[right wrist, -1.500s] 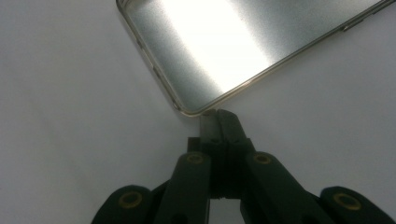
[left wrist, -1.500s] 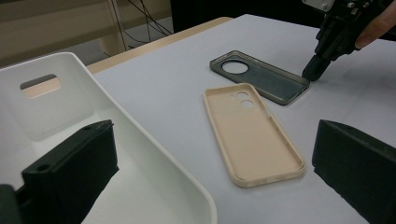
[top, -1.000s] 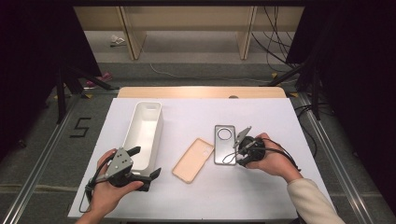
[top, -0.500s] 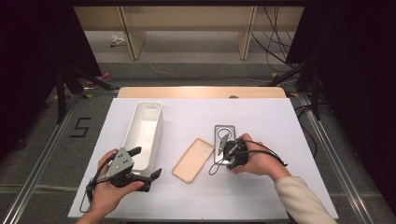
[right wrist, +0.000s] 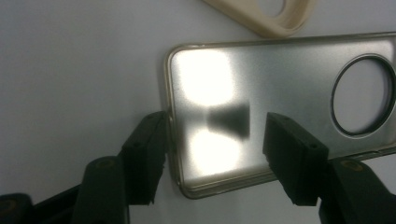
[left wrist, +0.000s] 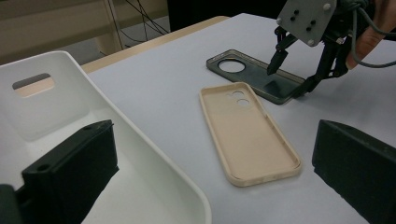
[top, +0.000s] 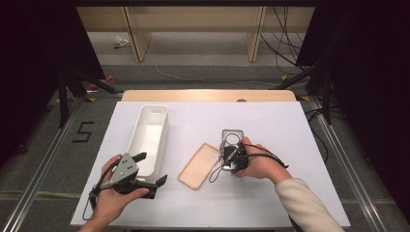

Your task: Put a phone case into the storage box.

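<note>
Straddling the dark phone case (right wrist: 280, 88) with your right claw (right wrist: 215, 154), jaws just narrowing yet unclenched, you must next clamp its near end; left claw (left wrist: 215, 186) idles released

In the high view the right gripper (top: 231, 155) covers the near end of the grey case (top: 231, 141). In the right gripper view the beige case (right wrist: 271, 16) is cut off by the top edge. The tray (left wrist: 140, 158) runs off the left gripper view's bottom.

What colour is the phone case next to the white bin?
Beige phone case, clearest in the left gripper view.
</note>
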The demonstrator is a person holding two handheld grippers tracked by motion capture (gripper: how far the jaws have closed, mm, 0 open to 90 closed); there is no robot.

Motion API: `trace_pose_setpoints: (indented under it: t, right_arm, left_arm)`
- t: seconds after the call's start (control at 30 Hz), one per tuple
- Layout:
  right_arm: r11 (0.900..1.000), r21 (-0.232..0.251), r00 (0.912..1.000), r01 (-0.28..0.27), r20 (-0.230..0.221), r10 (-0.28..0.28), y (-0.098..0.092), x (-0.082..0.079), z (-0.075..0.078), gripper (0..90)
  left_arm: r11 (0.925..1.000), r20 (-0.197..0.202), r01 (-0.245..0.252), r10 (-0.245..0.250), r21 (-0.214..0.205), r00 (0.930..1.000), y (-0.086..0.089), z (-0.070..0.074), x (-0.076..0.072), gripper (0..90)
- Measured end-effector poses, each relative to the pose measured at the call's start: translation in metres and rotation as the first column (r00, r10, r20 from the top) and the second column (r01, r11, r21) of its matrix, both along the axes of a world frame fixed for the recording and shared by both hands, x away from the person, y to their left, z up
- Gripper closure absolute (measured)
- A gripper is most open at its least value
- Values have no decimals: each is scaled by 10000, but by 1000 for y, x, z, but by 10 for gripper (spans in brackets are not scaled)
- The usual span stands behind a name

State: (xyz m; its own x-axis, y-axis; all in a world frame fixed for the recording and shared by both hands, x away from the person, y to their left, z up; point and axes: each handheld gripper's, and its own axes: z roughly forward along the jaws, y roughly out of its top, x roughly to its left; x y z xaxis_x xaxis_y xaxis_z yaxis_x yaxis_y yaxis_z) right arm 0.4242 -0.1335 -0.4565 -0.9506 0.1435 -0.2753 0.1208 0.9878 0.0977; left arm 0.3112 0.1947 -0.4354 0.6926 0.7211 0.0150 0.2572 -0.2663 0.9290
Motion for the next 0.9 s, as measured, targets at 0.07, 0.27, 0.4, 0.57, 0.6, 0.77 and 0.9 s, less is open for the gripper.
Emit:
trace_pose_setpoints:
  t: [0.07, 0.27, 0.4, 0.57, 0.6, 0.77, 0.9]
  right_arm:
    - [9999, -99, 10000, -18, -88, 17, 1, 0, 1, 450]
    - [9992, -329, 9986, -238, -486, 222, 5, -1, 1, 573]
    - [9988, -398, 9981, -281, -564, 259, 6, -2, 1, 589]
    - [9986, -422, 9976, -316, -622, 290, 7, -3, 1, 629]
    - [9982, -502, 9972, -323, -686, 288, 7, -2, 2, 636]
    - [9983, -471, 9963, -348, -803, 310, 8, -3, 1, 697]
    - [9983, -466, 9954, -339, -907, 296, 8, -5, 1, 746]
  left_arm:
    - [10000, 8, 25, -25, 6, 10000, 0, 0, 0, 0]
    - [10000, 17, 19, -19, 5, 10000, -1, 0, 0, 0]
    - [10000, 8, 25, -25, -8, 10000, -1, 0, 0, 0]
    - [10000, 22, 32, -32, -11, 10000, -1, 0, -1, 0]
    - [10000, 26, 35, -35, -7, 10000, -1, 0, -1, 0]
    - [10000, 28, 49, -49, -7, 10000, -1, 0, -1, 0]
    - [10000, 47, 44, -44, 24, 10000, -1, 0, -1, 0]
